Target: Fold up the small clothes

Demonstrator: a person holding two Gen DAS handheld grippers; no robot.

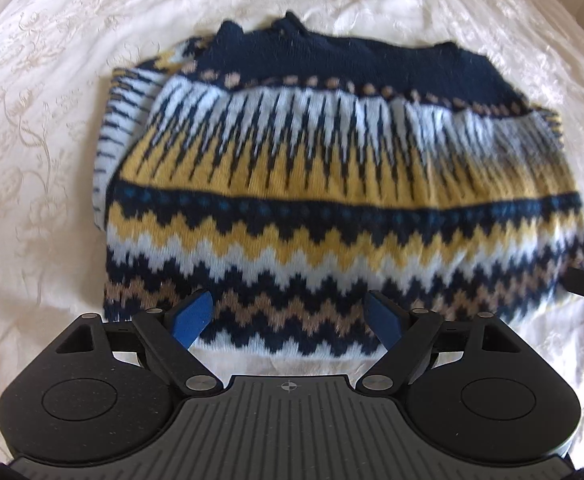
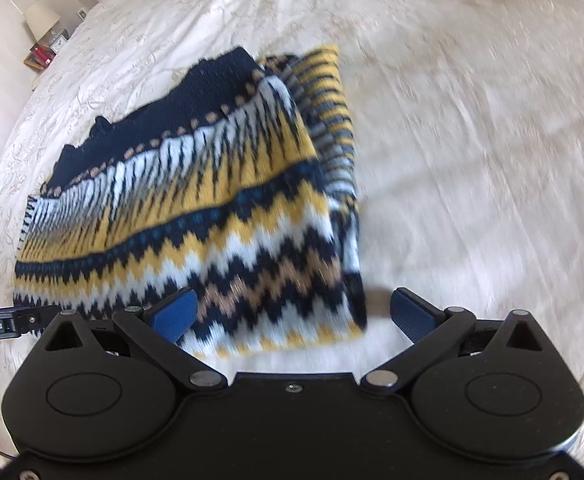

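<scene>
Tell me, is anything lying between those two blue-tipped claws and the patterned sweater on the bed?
Nothing visible does. The sweater lies folded on the cream bedspread, and the open left gripper and open right gripper hang right over its near edge, with only bare cloth around.

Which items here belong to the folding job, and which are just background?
Job: patterned knit sweater, partly folded on the bedspread; left gripper and right gripper, both with jaws open.
Background: bedside lamp, small clock.
</scene>
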